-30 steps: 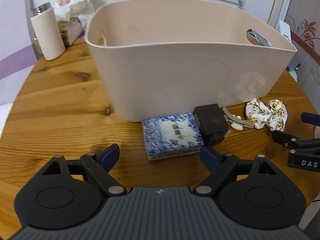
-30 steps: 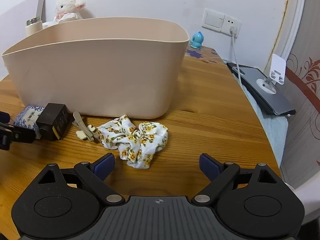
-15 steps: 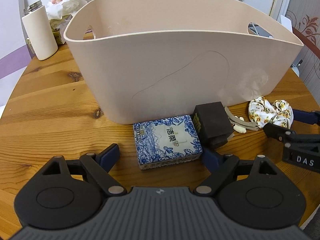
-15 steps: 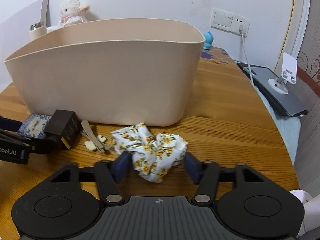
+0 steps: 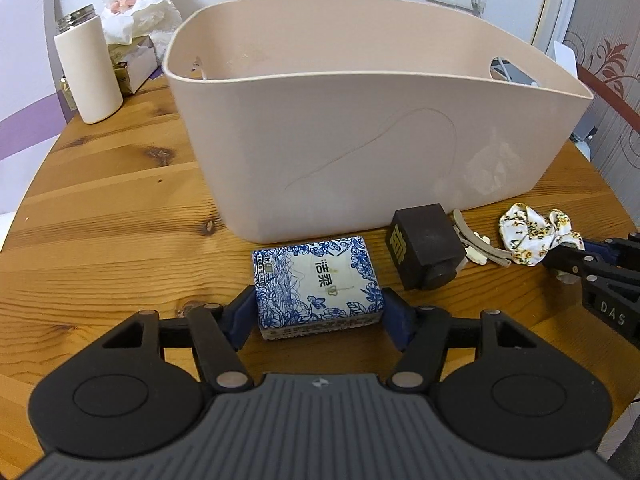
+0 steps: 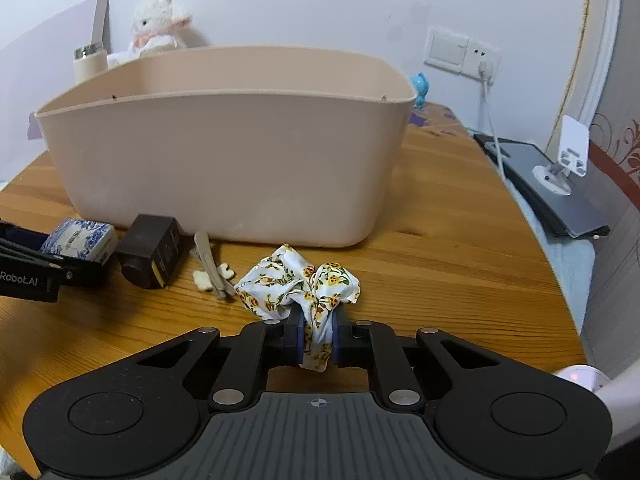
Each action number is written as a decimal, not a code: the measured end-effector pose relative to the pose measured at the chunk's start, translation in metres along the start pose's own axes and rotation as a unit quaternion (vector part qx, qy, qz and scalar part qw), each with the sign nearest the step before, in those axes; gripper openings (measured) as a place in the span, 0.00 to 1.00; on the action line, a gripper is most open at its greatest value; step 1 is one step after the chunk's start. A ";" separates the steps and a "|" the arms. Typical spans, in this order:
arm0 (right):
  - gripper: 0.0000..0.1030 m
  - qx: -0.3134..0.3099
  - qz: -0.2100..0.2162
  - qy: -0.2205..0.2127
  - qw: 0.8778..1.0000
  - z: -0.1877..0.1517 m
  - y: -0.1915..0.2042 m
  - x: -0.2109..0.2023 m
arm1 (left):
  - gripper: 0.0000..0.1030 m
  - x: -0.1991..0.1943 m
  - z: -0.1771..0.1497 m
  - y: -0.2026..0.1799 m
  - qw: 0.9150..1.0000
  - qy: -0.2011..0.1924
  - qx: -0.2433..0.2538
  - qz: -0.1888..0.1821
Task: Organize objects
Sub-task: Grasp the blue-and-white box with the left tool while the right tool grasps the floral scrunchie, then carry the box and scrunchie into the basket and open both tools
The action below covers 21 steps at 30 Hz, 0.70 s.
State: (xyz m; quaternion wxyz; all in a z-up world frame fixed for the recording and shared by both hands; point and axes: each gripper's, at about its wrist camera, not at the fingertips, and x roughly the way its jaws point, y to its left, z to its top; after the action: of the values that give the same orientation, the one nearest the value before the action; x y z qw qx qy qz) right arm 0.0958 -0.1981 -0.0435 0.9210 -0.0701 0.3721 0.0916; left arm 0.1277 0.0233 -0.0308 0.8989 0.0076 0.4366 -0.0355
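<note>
A large beige bin [image 5: 360,152] stands on the round wooden table [image 5: 100,208]; it also shows in the right wrist view [image 6: 224,160]. In front of it lie a blue-and-white tissue pack [image 5: 316,284], a dark brown box [image 5: 426,246], a beige hair clip [image 5: 478,242] and a floral scrunchie [image 5: 532,232]. My left gripper [image 5: 318,316] is shut on the tissue pack, pads against its two sides. My right gripper [image 6: 316,340] is shut on the floral scrunchie [image 6: 300,280]. The box [image 6: 152,254] and clip [image 6: 210,264] lie to its left.
A white bottle [image 5: 90,70], a plush lamb [image 5: 136,8] and small boxes stand at the table's far left. A grey tablet with a white stand [image 6: 560,172] lies off the right edge. A wall socket with a cable [image 6: 486,64] is behind.
Both grippers moved forward and closed: the left one onto the tissue pack, the right one onto the scrunchie. Both were open one second ago.
</note>
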 end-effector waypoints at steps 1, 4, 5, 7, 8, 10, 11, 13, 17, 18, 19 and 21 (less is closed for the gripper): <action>0.12 0.000 -0.002 -0.004 1.000 0.000 0.000 -0.004 | 0.64 -0.003 -0.001 0.001 1.000 -0.003 0.000 0.000; 0.12 -0.001 -0.005 -0.021 1.000 0.003 -0.001 -0.017 | 0.64 -0.014 0.000 0.004 1.000 -0.016 0.002 -0.001; 0.12 -0.001 -0.006 -0.027 1.000 0.004 -0.002 -0.022 | 0.64 -0.019 0.001 0.004 1.000 -0.021 0.003 -0.002; 0.12 -0.002 -0.007 -0.041 0.999 0.007 -0.003 -0.033 | 0.64 -0.029 0.002 0.004 0.999 -0.033 0.005 -0.003; 0.12 -0.002 -0.007 -0.047 0.999 0.009 -0.002 -0.037 | 0.64 -0.034 0.003 0.003 0.999 -0.039 0.006 -0.004; 0.12 -0.002 -0.008 -0.061 0.998 0.013 -0.003 -0.046 | 0.64 -0.044 0.004 0.001 0.999 -0.051 0.009 -0.007; 0.12 -0.002 -0.008 -0.069 0.998 0.015 -0.003 -0.052 | 0.64 -0.050 0.005 -0.001 0.998 -0.056 0.010 -0.009; 0.12 0.002 -0.012 -0.084 0.996 0.019 -0.004 -0.060 | 0.64 -0.059 0.007 -0.003 0.998 -0.067 0.013 -0.012; 0.12 0.013 -0.015 -0.115 0.993 0.028 -0.011 -0.077 | 0.64 -0.076 0.013 -0.008 0.996 -0.088 0.020 -0.016; 0.12 0.016 -0.017 -0.122 0.992 0.031 -0.012 -0.080 | 0.64 -0.080 0.015 -0.009 0.995 -0.095 0.022 -0.016; 0.12 0.017 -0.017 -0.128 0.992 0.034 -0.014 -0.083 | 0.64 -0.085 0.016 -0.010 0.995 -0.100 0.022 -0.017; 0.12 0.021 -0.016 -0.141 0.990 0.040 -0.016 -0.089 | 0.64 -0.093 0.019 -0.011 0.993 -0.111 0.021 -0.020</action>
State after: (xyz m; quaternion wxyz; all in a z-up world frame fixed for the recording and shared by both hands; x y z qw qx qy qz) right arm 0.0635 -0.2158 0.0479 0.9670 -0.0432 0.2390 0.0776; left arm 0.0847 0.0163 0.0545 0.9405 0.0139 0.3334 -0.0638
